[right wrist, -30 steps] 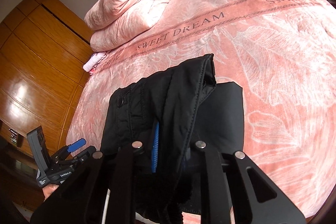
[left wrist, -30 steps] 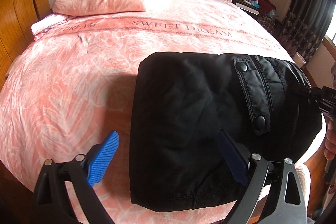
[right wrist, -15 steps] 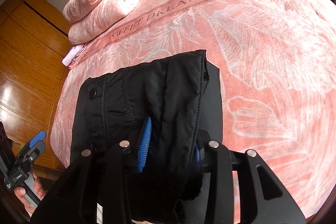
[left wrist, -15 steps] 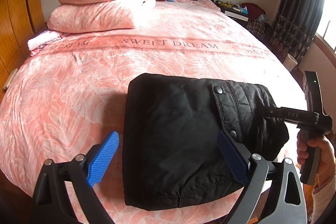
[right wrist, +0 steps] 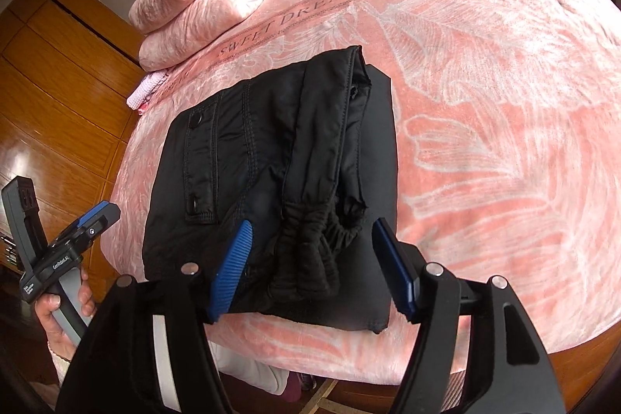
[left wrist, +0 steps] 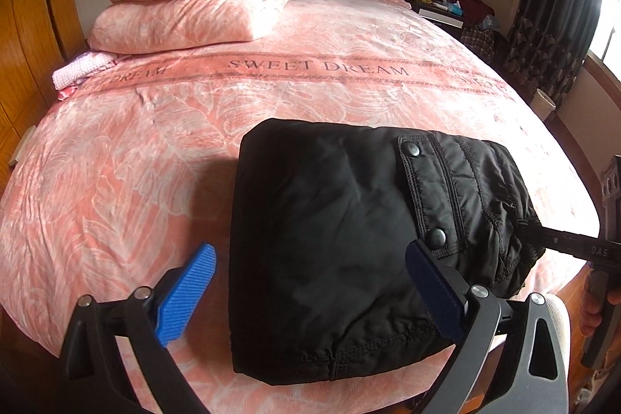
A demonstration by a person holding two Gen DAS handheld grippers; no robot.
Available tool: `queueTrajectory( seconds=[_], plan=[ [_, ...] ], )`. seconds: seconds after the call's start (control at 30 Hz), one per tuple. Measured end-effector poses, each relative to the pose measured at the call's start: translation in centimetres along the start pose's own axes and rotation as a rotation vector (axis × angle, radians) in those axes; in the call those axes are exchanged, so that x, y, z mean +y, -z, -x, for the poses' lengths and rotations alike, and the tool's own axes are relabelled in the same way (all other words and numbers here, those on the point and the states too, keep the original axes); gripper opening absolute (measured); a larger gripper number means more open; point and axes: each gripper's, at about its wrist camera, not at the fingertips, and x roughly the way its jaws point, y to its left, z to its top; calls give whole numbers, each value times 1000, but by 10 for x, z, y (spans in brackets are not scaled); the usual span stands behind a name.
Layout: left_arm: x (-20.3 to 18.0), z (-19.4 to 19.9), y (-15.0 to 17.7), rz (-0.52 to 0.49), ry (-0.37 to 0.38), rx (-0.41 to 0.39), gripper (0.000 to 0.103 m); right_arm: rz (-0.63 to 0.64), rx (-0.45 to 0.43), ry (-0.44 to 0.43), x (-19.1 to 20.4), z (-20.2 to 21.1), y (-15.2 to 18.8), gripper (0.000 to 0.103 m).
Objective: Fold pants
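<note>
Lying folded on the bed (left wrist: 116,181), the pants (left wrist: 349,220) fill the left view's centre toward 4 o'clock. The right gripper (right wrist: 314,258) is opening, its blue fingers (right wrist: 231,266) either side of the gathered waistband, not pressing it. The left gripper (left wrist: 310,293) stands wide open, empty, at 6 o'clock.

The black padded pants (left wrist: 333,220) lie folded into a compact, roughly square bundle near the bed's (left wrist: 116,161) foot edge. A snap-buttoned flap with stitched seams faces up, and the gathered elastic waistband (right wrist: 314,239) bunches on top at one side.
</note>
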Motion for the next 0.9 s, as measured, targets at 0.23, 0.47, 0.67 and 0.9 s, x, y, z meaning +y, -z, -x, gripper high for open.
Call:
queueTrajectory(
  seconds=[0.23, 0.47, 0.67, 0.9],
  plan=[
    [24, -22, 23, 67, -33, 91, 99, -67, 19, -58, -11, -10, 16, 56],
    [40, -30, 38, 136, -23, 141, 99, -62, 14, -67, -5, -10, 12, 32],
    [35, -26, 36, 134, -16, 131, 99, -29, -38, -68, 11, 13, 1, 28],
    [14, -16, 27, 67, -11, 88, 99, -67, -6, -18, -5, 1, 2, 28]
  ],
)
